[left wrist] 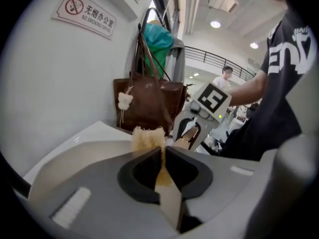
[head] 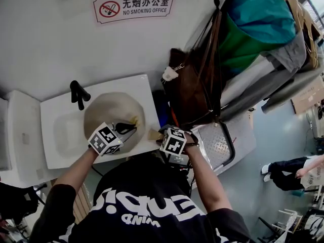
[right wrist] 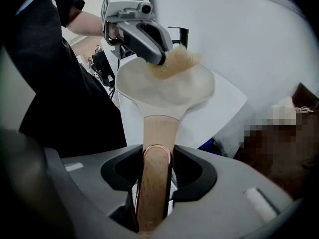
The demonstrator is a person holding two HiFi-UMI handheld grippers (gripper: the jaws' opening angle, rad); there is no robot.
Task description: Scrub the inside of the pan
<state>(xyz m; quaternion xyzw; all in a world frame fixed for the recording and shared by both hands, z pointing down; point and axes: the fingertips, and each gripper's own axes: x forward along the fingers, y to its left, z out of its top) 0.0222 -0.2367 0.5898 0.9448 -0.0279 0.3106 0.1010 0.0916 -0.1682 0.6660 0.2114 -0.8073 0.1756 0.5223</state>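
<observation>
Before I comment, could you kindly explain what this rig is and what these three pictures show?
There is no robot: a person holds a two-jaw gripper in each hand. One picture comes from a camera on the person's head, looking down; the other two from cameras riding on each gripper. Below is a white sink with a black tap. The right gripper is shut on the wooden handle of a round cream pan. The left gripper is shut on a straw-coloured fibrous scrubber, held over the pan's inside.
</observation>
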